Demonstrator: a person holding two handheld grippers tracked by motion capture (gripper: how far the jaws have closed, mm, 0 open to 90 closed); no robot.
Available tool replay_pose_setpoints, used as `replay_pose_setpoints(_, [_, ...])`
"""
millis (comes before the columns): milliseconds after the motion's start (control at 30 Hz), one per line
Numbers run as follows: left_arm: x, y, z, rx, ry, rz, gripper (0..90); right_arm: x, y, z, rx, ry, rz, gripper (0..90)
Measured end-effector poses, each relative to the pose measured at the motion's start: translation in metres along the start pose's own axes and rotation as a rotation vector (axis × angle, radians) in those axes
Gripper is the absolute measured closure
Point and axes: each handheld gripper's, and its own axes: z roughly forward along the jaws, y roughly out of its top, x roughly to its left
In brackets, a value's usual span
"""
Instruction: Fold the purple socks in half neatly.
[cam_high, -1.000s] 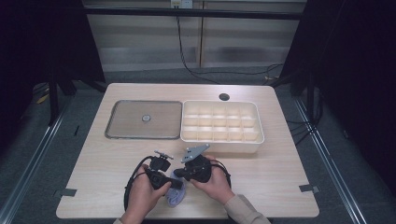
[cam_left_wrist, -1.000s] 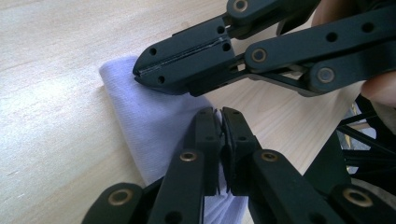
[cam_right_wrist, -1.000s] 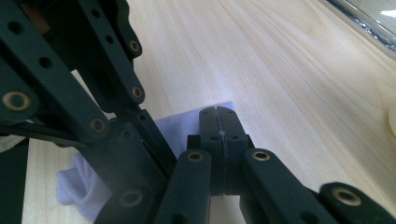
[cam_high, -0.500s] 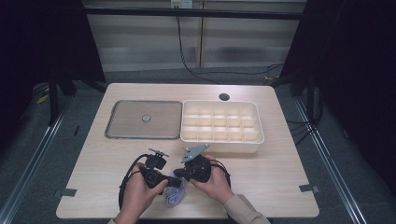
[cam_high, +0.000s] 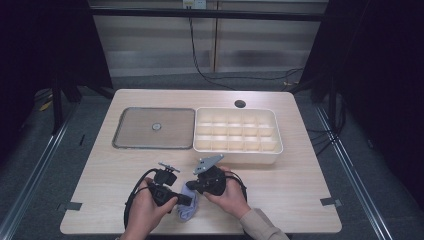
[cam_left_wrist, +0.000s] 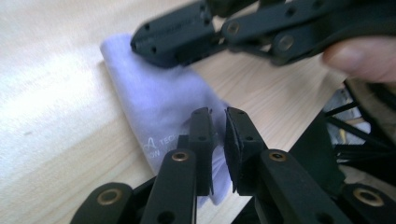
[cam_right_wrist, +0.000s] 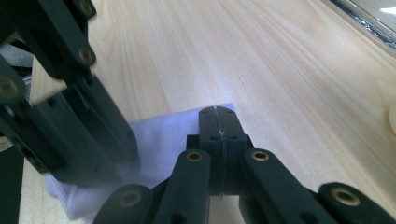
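In the high view, the bench (cam_high: 300, 165) carries a flat metal tray (cam_high: 153, 128) in the upper left part and, just beside it to the right, a white box (cam_high: 237, 136) with many small compartments. In the tray lies one small round thing (cam_high: 156, 126); the compartments of the box look empty. At the bottom centre of the frame two hands hold the claws near each other. The left claw (cam_high: 186, 200) and the right claw (cam_high: 191, 186) both meet over a small pale lilac cloth (cam_high: 188, 208), which lies on the bench near its front edge, well apart from the tray and the box.

In the left gripper view, the left claw (cam_left_wrist: 219, 125) stands in the lower centre, its jaws open by a narrow gap, over the lower end of the cloth (cam_left_wrist: 154, 100); whether it grips the cloth I cannot tell. The right claw (cam_left_wrist: 140, 44) touches the cloth at the upper left.

In the right gripper view, the right claw (cam_right_wrist: 217, 116) has its jaws pressed together at the edge of the cloth (cam_right_wrist: 159, 140); if fabric is between them is not clear. The left claw (cam_right_wrist: 126, 144) comes from the left onto the cloth.
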Motion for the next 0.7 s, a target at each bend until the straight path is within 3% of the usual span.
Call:
replay_pose_setpoints(200, [0.001,-0.003,0.009,0.007,0.022,0.014,81.6,0.0,-0.001,0.0,0.001,0.003,0.009,90.0])
replay_pose_setpoints(333, [0.002,-0.003,0.012,-0.017,0.028,-0.003,84.8,0.0,-0.001,0.001,-0.003,-0.004,0.012,90.0])
replay_pose_setpoints(400, [0.003,-0.002,0.012,-0.014,0.027,0.013,85.5,-0.001,-0.001,0.001,-0.004,-0.008,0.015,90.0])
replay_pose_setpoints(500, [0.002,0.001,0.015,-0.038,0.028,0.005,86.4,-0.004,-0.001,0.0,-0.005,-0.018,0.016,90.0])
replay_pose_setpoints(700, [0.002,0.005,0.02,-0.056,0.035,0.036,87.7,-0.009,-0.003,-0.003,-0.006,-0.036,0.025,90.0])
